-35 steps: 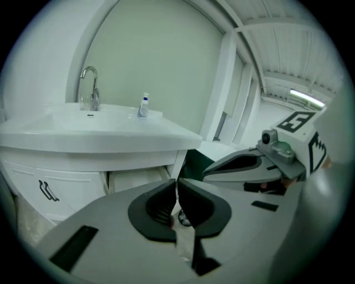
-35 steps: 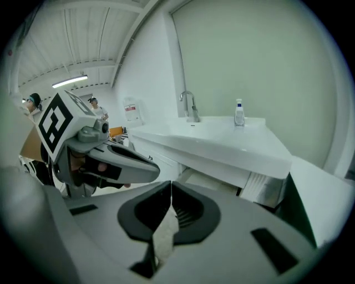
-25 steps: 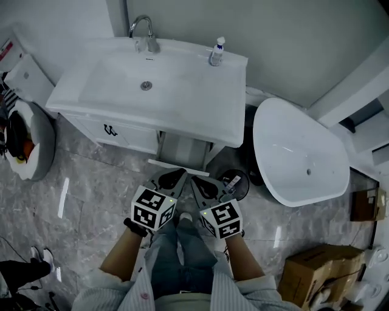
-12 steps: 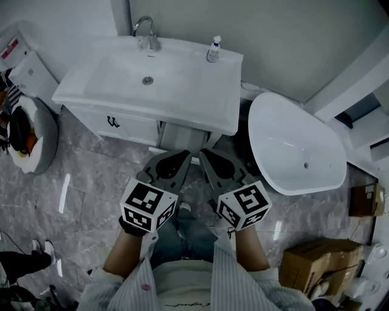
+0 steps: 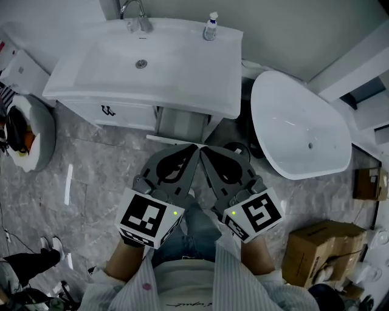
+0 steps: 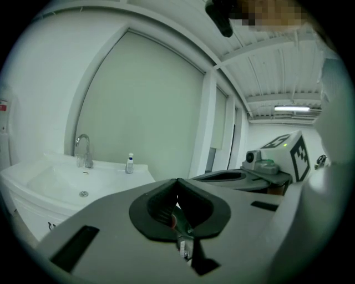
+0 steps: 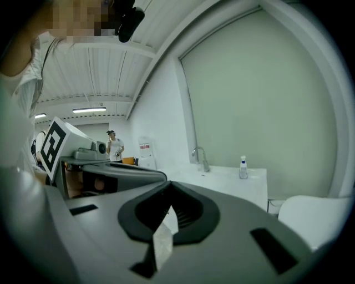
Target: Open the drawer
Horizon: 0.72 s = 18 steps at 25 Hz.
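Drawer (image 5: 115,113) under the sink (image 5: 91,79) is sitting flush; you are holding the left gripper (image 5: 191,150) and right gripper (image 5: 204,150) short of it, jaws pressed together, empty.

- The left tongs (image 5: 193,149) and right tongs (image 5: 204,150) are now raised closer to the head camera and look larger.
- Their marker cubes now sit farther apart and lower in the head view.
- The sink (image 5: 91,76) has shifted up, and its faucet (image 5: 135,17) now meets the top edge.
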{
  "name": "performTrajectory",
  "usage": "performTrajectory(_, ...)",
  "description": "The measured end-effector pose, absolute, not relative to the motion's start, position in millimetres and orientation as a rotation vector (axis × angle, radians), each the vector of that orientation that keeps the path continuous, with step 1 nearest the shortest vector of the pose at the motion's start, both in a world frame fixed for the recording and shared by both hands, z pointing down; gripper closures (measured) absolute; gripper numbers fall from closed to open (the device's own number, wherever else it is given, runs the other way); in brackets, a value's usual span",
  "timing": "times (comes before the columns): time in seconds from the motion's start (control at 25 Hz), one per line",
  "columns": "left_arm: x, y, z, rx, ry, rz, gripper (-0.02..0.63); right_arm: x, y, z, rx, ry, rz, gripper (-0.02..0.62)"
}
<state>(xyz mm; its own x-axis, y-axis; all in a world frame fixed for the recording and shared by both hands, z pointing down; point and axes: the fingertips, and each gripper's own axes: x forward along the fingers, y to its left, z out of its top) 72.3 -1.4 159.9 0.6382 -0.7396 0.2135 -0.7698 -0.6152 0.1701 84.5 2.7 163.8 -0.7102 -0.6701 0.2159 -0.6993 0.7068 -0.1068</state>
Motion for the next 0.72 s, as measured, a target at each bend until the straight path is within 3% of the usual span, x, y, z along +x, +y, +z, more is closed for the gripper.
performTrajectory(0.72, 61.9, -0.9, 139.2, 2.592, -1.298, 0.077, 0.589, 91.6, 0.0, 151.2, 1.148, -2.809, 0.38, 0.586)
